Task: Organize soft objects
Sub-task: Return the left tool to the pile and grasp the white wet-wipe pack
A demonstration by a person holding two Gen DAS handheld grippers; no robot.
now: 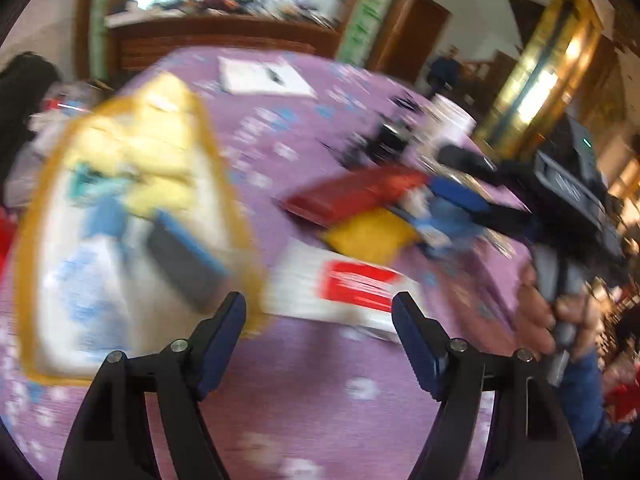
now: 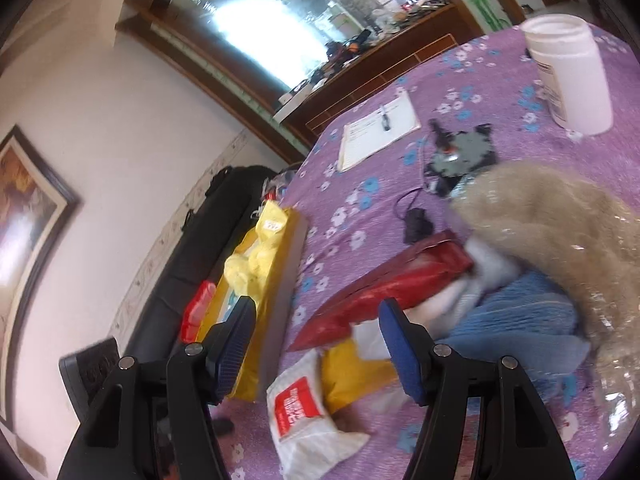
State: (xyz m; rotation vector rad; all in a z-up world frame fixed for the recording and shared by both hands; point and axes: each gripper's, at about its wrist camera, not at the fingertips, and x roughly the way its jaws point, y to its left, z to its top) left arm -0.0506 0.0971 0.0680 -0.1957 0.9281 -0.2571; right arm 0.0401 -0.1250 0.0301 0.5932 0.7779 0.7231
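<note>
1. Pile of soft packets point(image 2: 360, 344) on counter point(image 2: 352, 216), just ahead of right tool point(image 2: 318, 322), long axis slanting up-right.
2. Both tools released, empty; left tool point(image 1: 320, 312) nearer tray point(image 1: 224, 184).

My left gripper point(image 1: 320, 312) hangs with jaws apart and empty above the purple flowered tablecloth point(image 1: 304, 384). Beyond it lies a white packet with a red label point(image 1: 344, 292); left of that packet sits a yellow-rimmed tray point(image 1: 36, 216), blurred.

Motion blur smears the yellow-rimmed basket point(image 1: 36, 216) and its contents; the beige plush point(image 2: 560, 216) runs off-frame.
</note>
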